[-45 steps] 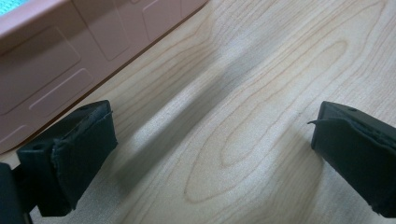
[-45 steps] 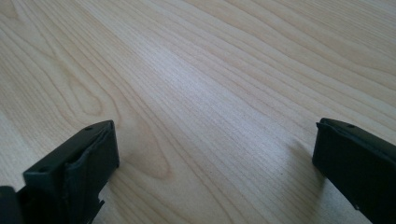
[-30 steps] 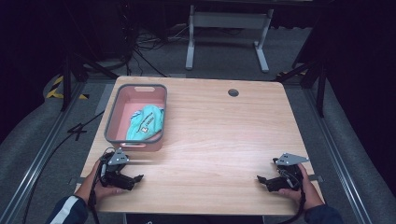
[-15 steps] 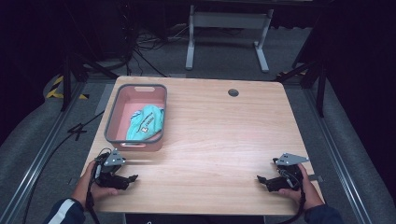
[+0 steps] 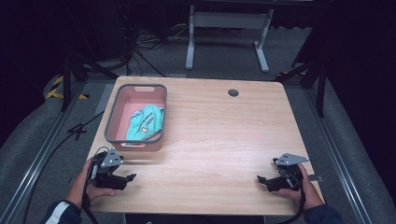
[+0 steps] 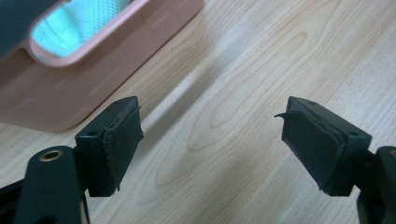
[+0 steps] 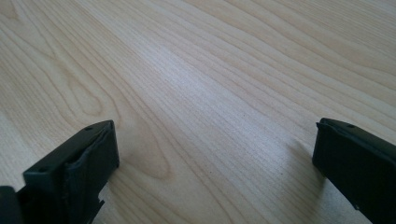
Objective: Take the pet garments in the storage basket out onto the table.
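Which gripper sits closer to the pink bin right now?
The left gripper, just off the pink bin's near wall; the right gripper rests by the table's opposite corner.

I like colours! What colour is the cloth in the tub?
Turquoise cloth with some print, best seen in the high view.

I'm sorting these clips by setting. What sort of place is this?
Probably a lab or studio set up for recording, not a home: a bare wooden table on dark carpet, loose cables and a metal stand behind it, and black surroundings. A pink bin holds teal cloth.
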The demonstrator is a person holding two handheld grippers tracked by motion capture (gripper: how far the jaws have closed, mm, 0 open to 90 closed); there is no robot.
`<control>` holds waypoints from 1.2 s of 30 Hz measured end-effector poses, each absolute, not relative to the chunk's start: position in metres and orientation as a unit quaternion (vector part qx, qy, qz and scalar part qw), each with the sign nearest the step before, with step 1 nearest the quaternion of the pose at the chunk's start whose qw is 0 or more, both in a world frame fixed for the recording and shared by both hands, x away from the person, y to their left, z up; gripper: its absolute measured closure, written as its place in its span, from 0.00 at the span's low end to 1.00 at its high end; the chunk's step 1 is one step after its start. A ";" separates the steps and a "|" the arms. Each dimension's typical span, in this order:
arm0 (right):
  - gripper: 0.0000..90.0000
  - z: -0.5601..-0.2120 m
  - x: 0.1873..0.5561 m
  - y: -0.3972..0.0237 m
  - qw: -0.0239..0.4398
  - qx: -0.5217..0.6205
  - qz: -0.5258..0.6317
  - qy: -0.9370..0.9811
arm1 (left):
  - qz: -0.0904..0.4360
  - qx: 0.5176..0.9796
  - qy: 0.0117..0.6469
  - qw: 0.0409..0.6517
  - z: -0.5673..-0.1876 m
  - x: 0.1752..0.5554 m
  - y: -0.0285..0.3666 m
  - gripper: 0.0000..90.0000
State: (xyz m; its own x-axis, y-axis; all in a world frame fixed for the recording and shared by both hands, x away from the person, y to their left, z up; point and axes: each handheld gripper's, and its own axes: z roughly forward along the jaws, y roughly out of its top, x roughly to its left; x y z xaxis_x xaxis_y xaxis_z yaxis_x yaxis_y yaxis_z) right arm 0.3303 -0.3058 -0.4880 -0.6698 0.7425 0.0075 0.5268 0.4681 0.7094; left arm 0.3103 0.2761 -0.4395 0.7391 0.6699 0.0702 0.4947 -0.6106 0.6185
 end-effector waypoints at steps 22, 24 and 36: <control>0.01 -0.488 0.330 -0.306 0.153 0.376 0.352 0.843 | 0.184 0.868 0.328 0.323 -0.395 0.310 0.281 0.22; 0.01 -0.488 0.330 -0.306 0.153 0.376 0.353 0.843 | 0.188 0.866 0.328 0.327 -0.387 0.312 0.282 0.22; 0.01 -0.488 0.330 -0.306 0.153 0.376 0.352 0.843 | 0.206 0.866 0.323 0.322 -0.367 0.331 0.279 0.22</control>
State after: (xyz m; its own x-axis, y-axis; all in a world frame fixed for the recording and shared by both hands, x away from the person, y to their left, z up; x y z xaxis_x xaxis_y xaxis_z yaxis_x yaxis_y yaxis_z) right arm 0.3303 -0.3059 -0.4880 -0.6699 0.7425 0.0068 0.5265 0.4685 0.7094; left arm 0.3310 0.2791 -0.3668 0.7070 0.6914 0.1485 0.4266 -0.5844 0.6903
